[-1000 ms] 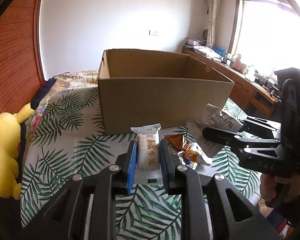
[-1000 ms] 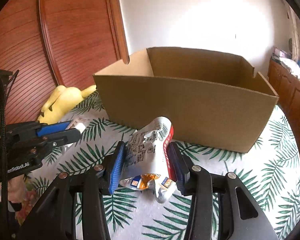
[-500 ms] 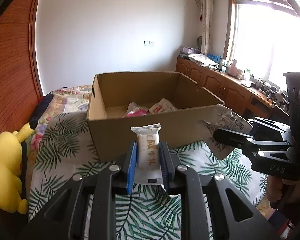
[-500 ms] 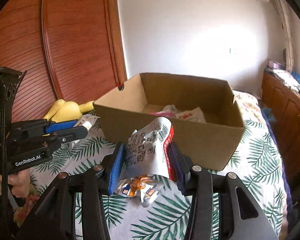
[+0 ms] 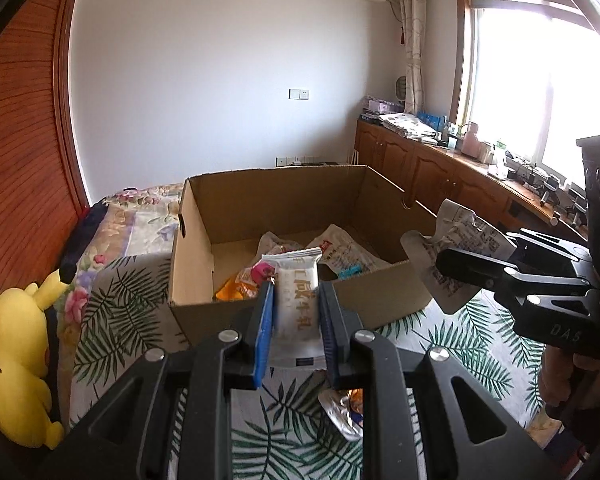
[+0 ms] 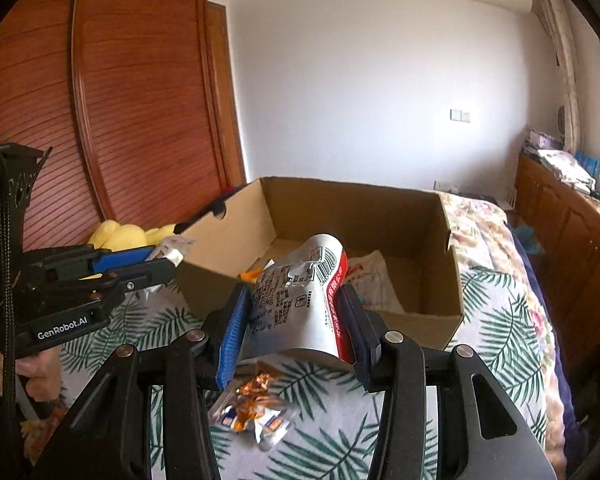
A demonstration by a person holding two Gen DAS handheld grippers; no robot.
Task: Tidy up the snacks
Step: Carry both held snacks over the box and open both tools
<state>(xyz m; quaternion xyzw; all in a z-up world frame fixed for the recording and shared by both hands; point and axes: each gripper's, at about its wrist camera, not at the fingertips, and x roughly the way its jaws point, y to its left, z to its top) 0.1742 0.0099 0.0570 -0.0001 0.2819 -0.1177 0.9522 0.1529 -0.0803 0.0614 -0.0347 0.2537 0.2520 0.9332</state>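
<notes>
My left gripper (image 5: 297, 312) is shut on a slim white snack bar (image 5: 296, 300), held upright in front of the open cardboard box (image 5: 380, 300). In the right wrist view my right gripper (image 6: 294, 316) is shut on a crumpled white and red snack bag (image 6: 300, 300), raised before the same box (image 6: 420, 332). Each gripper shows in the other's view: the right gripper (image 5: 452, 264) with its bag at the right, the left gripper (image 6: 156, 262) with its bar at the left. Several snack packets (image 5: 340, 254) lie inside the box. An orange and silver packet (image 6: 252, 404) lies on the leaf-print bedspread (image 6: 500, 320) below.
A yellow plush toy (image 5: 12, 360) sits at the bed's left edge beside a wooden slatted wardrobe (image 6: 120, 120). A wooden cabinet (image 5: 440, 176) with clutter runs under the window on the right. A person's hand (image 5: 560, 376) holds the right gripper's handle.
Both grippers have risen with their snacks still held. The box's inside, hidden before, now shows with the packets in it. The orange packet has dropped lower in both views.
</notes>
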